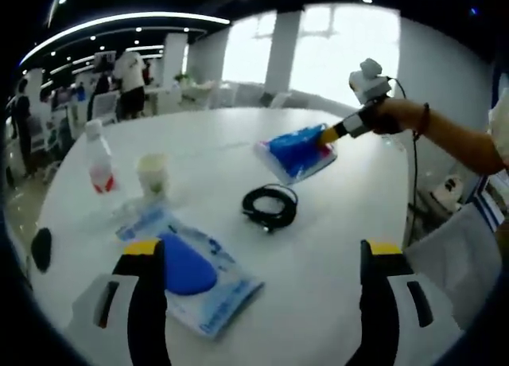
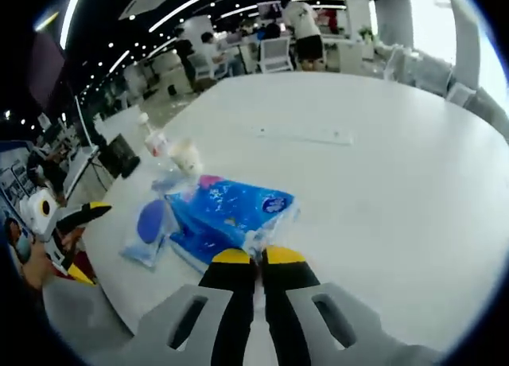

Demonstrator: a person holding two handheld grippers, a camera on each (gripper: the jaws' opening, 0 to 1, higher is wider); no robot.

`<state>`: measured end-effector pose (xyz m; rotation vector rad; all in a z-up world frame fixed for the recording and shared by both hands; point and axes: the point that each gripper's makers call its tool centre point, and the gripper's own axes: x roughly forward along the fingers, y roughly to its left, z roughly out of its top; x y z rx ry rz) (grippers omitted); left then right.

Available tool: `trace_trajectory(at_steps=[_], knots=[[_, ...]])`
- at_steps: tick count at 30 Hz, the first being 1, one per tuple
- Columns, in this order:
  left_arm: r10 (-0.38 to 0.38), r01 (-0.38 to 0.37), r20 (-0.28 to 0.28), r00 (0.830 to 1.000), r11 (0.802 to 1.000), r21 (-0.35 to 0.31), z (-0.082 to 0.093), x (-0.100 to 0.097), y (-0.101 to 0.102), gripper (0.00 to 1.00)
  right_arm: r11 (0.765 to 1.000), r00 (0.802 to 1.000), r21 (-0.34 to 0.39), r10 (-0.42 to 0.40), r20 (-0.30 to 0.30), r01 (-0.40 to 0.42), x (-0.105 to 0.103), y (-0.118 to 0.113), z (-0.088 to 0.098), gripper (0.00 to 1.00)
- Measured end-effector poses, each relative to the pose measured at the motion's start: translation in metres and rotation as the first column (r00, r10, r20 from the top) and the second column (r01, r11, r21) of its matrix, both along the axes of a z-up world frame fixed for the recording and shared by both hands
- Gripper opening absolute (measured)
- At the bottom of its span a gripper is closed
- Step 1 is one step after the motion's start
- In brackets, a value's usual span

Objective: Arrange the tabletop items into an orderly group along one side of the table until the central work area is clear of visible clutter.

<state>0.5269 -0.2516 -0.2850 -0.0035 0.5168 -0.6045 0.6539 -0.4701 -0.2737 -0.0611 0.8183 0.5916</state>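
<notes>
Now, right gripper (image 2: 256, 262): fingers clamped on blue pack (image 2: 231, 215) edge.
Left gripper (image 1: 262, 258): fingers apart, empty.
Advice: drag pack low toward bottle (image 1: 99, 161), skirting cable (image 1: 270, 206).

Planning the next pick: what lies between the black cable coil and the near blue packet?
Only bare white table separates the cable coil from the near blue packet, in the left gripper view.

We hold grey grippers, left gripper (image 1: 262, 258) and right gripper (image 2: 258, 258), with black yellow-tipped jaws, and wear a dark wristband (image 1: 423, 119).
</notes>
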Motion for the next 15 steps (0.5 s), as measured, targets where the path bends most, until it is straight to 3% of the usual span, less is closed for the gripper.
trace_trajectory(at_steps=[15], knots=[[0.022,-0.023,0.009,1.0,0.999,0.036,-0.005,0.005,0.011,0.99,0.999,1.0,-0.043,-0.03,0.006,0.03,0.04,-0.036,-0.008,0.03]])
